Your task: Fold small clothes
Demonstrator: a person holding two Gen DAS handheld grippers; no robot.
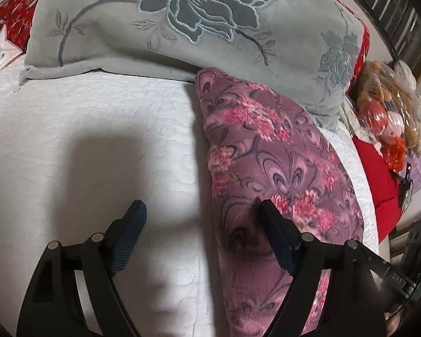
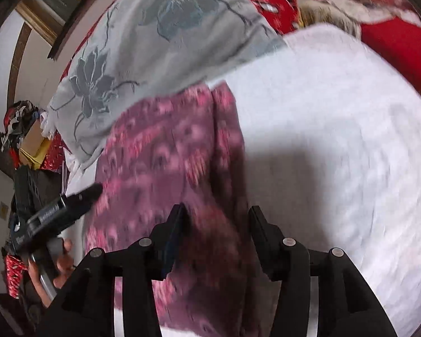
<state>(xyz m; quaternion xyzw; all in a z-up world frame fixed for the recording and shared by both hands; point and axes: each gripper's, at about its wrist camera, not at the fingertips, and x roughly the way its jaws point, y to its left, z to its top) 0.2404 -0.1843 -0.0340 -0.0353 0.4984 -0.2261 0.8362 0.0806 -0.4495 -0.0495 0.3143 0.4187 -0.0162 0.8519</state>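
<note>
A purple fleece garment (image 1: 266, 154) with pink flowers lies in a long folded strip on the white quilted bedspread (image 1: 84, 126). My left gripper (image 1: 202, 205) hangs open just above the garment's left edge. One finger is over the bedspread and the other over the fleece, with nothing between the pads. In the blurred right wrist view, my right gripper (image 2: 216, 219) stands open over the garment (image 2: 168, 154) near its right edge and grips nothing. A finger (image 2: 89, 193) of the left gripper shows at the left, held by a person's hand (image 2: 61, 264).
A grey blanket (image 1: 182, 28) with embroidered flowers lies along the garment's far end. A red cloth (image 1: 379, 174) and a plastic bag of soft toys (image 1: 390, 112) sit past the bed's right side. A cardboard box (image 2: 33, 140) and clutter stand at the left.
</note>
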